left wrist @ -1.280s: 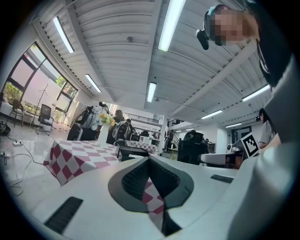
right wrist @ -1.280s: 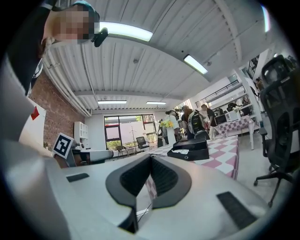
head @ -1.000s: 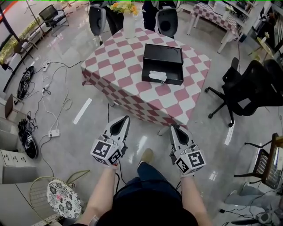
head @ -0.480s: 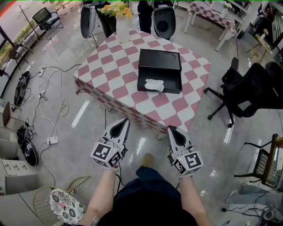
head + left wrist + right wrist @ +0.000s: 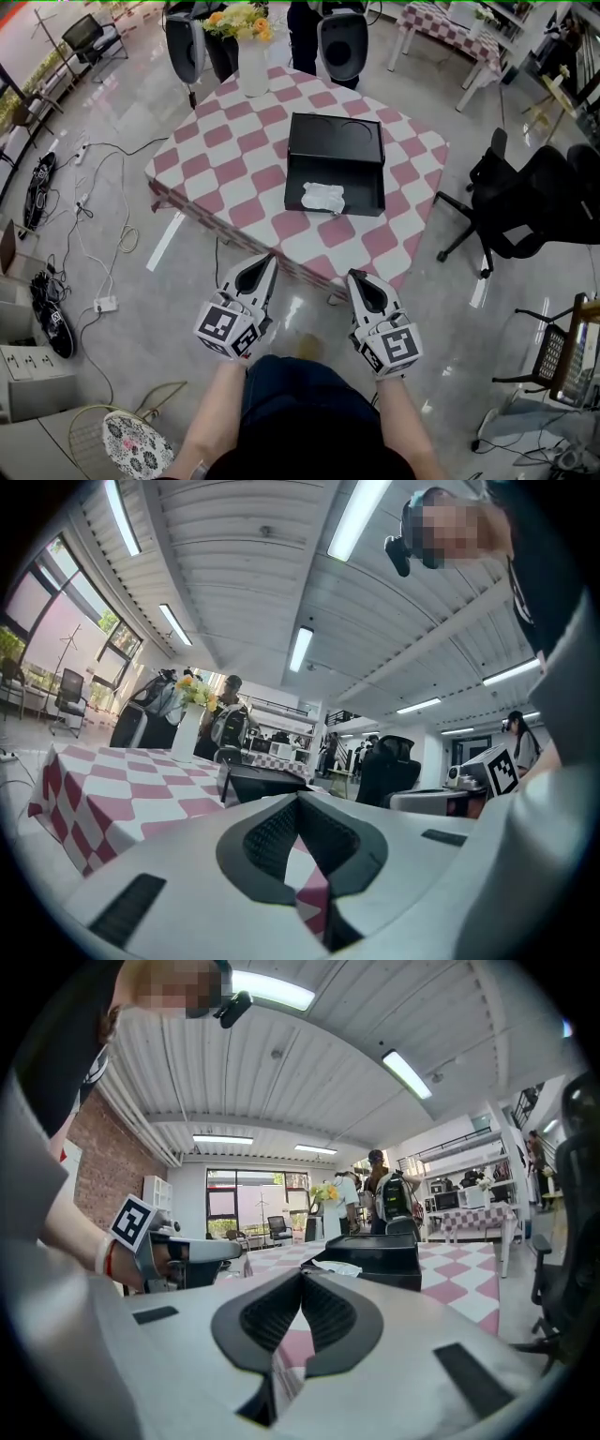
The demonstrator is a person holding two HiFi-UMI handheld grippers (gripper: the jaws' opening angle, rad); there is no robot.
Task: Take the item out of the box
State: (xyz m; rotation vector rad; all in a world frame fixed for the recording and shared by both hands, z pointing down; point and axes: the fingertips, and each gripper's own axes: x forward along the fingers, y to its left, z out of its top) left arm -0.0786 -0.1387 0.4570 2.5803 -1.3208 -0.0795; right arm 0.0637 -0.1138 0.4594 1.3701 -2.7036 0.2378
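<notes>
The square worktop (image 5: 217, 178) is covered by a pink-and-white checked cloth that hangs over its edges. Two things stand directly on it. An open black box (image 5: 361, 190) sits right of the middle, its lid folded back flat on the cloth. A white vase (image 5: 251, 73) of yellow and orange flowers stands at the far corner, well apart from the box.

chk table (image 5: 225, 178) | flower vase (image 5: 251, 70) far edge | blk chair (image 5: 534, 202) nr table
</notes>
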